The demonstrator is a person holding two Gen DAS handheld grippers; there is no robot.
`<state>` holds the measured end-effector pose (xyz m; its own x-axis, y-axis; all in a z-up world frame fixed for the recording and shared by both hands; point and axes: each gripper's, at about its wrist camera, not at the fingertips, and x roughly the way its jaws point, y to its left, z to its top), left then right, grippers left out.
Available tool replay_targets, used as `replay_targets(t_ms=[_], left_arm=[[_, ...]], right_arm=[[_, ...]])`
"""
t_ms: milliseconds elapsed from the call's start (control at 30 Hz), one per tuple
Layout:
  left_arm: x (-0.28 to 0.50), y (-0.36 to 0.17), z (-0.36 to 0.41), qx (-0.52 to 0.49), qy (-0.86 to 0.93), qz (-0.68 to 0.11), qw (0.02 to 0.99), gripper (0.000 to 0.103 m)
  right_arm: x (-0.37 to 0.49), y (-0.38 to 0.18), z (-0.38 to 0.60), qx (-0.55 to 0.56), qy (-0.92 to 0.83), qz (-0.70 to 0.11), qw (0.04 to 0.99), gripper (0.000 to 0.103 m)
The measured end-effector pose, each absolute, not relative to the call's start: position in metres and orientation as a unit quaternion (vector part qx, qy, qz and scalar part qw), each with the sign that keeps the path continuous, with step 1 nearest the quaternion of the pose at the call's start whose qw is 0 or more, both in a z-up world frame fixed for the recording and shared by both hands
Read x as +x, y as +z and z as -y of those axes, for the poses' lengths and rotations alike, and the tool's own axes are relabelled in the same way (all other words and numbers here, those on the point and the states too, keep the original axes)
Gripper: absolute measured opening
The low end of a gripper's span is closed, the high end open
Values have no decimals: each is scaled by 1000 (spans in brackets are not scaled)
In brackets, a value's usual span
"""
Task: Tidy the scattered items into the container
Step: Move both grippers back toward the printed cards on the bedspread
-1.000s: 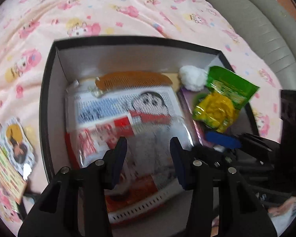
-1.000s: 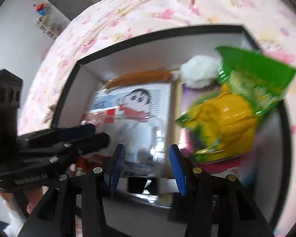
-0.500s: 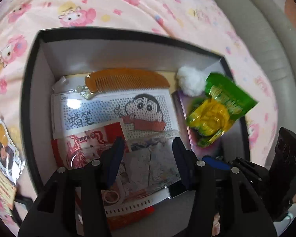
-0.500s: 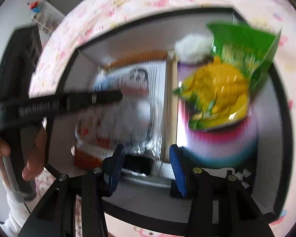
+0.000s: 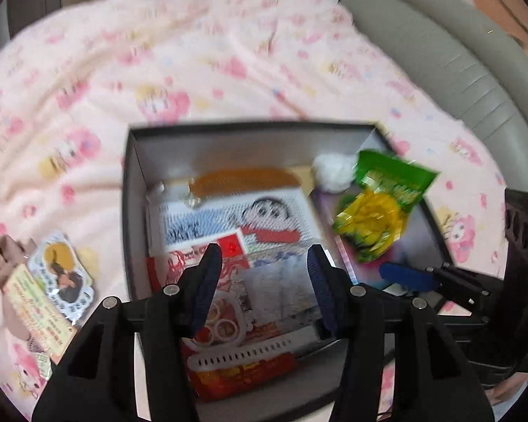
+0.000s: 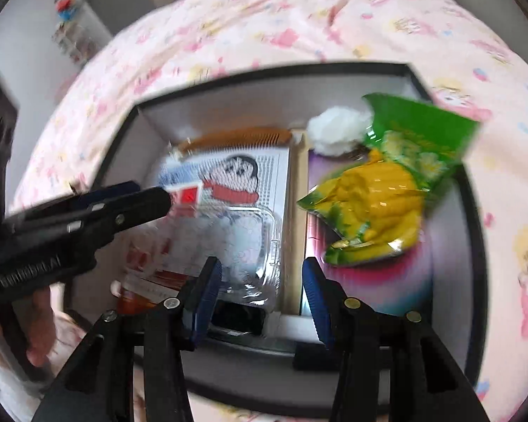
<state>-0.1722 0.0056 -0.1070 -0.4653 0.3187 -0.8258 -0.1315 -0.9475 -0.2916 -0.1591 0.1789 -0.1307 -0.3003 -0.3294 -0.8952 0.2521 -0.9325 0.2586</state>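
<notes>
I have both grippers hanging over the box [image 5: 133, 211], a black-sided container with pale inner walls that sits on the pink patterned blanket [image 5: 193, 70]. My left gripper [image 5: 264, 281] has its jaws apart with nothing between them; below its blue pads lie the flat things already in the box: a printed cartoon sheet [image 5: 264, 218], a red packet [image 5: 228, 369] near the front wall, and a white strap with holes [image 5: 243, 353] across it. A brown comb [image 5: 243, 177] rests along the back wall, beyond the sheet. My right gripper [image 6: 260, 295] is also spread wide and holds nothing; in its view the green and yellow snack bag [image 6: 387, 190] lies ahead and to the right of the fingers, tilted against the right side of the box with its top over the rim. A white fluffy ball [image 6: 334, 128] sits in the back corner just beside the bag. Still outside the box, on the blanket to the left of my left gripper, are a sticker card [image 5: 65, 270] and a yellow printed slip [image 5: 35, 302], close together and well apart from the pads. A hand [image 6: 35, 316] holding the left gripper shows at the left edge of the right view.
</notes>
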Motion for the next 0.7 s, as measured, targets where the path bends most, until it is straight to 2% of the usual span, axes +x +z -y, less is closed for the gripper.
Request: replay_targets(t_ms=[400,533,700], left_arm=[[-86,-77,2,-459,867,128,145,53],[-57,-68,19,-460,866,131,144,54],[-24,-58,62,-454,879,116,91,54]], right_arm=[[-86,-87,-170,476,-868,46,130,44],[-61,-79,-137,464,-867,25,178,44],[-30,-65,-78,441,-867,-46,225,44]])
